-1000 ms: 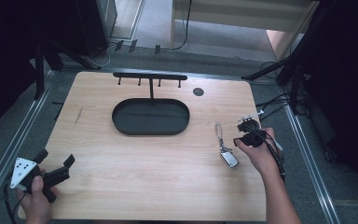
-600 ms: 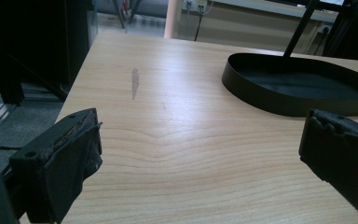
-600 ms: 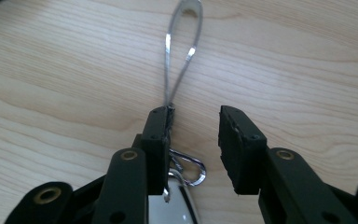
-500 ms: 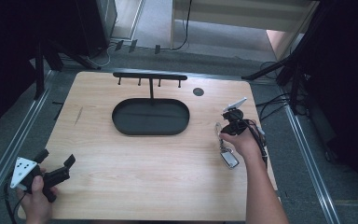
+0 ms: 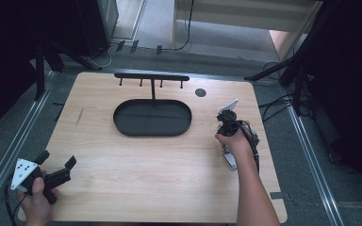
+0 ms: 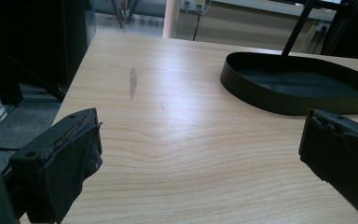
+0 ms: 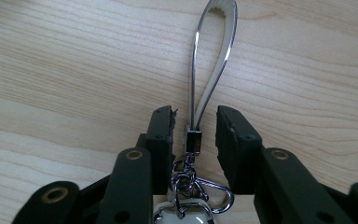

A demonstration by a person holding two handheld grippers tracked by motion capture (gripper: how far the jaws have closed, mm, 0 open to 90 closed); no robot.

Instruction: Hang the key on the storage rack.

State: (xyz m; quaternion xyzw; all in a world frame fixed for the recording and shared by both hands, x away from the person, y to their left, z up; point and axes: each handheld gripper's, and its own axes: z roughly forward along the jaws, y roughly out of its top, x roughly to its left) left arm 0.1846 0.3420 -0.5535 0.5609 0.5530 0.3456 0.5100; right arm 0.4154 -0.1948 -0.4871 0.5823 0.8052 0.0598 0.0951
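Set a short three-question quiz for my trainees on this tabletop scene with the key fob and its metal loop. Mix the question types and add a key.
1. True or false: the right hand-held gripper has its jaws on either side of the metal loop of the key fob, not yet closed on it.
2. Multiple choice: where does the left hand-held gripper sit in the high view? A) over the black oval tray B) near the table's near left corner C) at the hook rack
3. Fill in: the left hand-held gripper's jaws stand wide ____.

Key: 1 true; 2 B; 3 open
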